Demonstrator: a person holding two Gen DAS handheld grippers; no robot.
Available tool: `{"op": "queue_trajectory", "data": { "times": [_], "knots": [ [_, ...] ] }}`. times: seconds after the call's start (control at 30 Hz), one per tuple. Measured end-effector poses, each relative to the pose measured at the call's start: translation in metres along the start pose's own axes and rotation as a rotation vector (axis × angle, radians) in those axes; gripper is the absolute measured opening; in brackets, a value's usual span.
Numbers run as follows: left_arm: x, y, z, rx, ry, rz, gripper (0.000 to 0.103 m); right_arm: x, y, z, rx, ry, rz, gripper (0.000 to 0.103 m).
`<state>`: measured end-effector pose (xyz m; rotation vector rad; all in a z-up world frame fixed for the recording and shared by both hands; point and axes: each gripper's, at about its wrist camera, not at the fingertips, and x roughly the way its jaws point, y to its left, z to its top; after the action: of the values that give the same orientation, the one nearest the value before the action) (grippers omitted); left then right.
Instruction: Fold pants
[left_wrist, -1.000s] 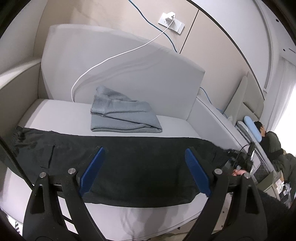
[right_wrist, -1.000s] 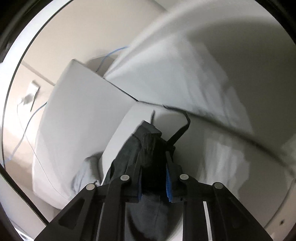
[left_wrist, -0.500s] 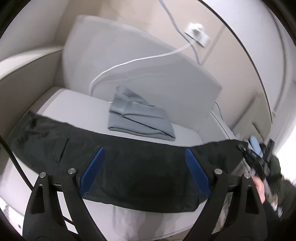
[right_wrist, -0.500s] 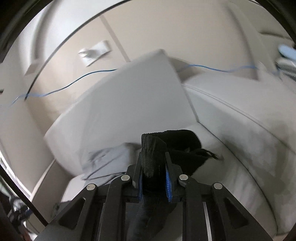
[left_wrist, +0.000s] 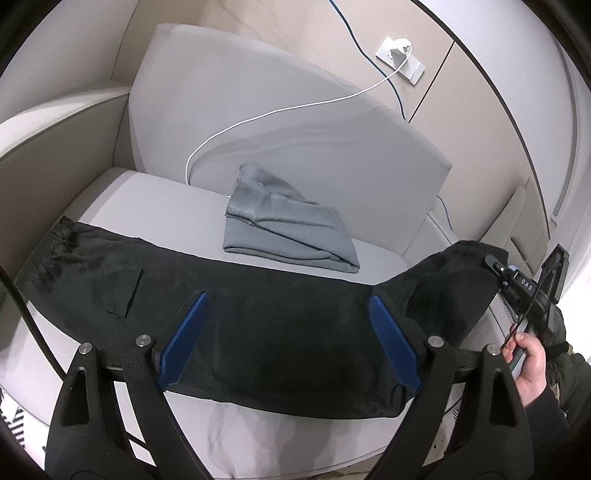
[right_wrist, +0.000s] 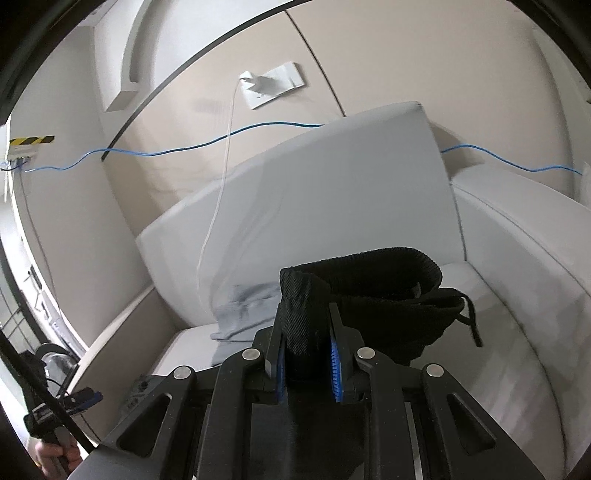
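Right gripper (right_wrist: 306, 360) clamps the ribbed end of the black pants (left_wrist: 266, 328), lifted off the sofa seat (left_wrist: 155, 199); its drawstring blurs. Left gripper (left_wrist: 288, 339) hovers wide open above the pants, hiding their near edge. Behind them lies folded grey clothing (left_wrist: 288, 236).

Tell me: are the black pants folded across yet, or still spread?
Mostly spread. The black pants lie lengthwise across the seat cushion; only the end clamped in the right gripper is raised. The left gripper is open.
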<state>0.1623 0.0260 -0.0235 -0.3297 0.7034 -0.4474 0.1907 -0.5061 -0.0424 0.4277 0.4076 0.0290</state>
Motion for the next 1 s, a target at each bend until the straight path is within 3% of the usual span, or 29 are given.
{"op": "queue_trajectory", "data": {
  "times": [0.3, 1.0],
  "knots": [
    [-0.003, 0.015, 0.003, -0.084, -0.011, -0.011, 0.086, 0.018, 0.038, 0.001, -0.045, 0.043, 0.077, 0.018],
    [-0.012, 0.027, 0.007, -0.14, -0.035, -0.013, 0.086, 0.095, 0.143, -0.009, -0.093, 0.149, 0.198, 0.016]
  ]
}}
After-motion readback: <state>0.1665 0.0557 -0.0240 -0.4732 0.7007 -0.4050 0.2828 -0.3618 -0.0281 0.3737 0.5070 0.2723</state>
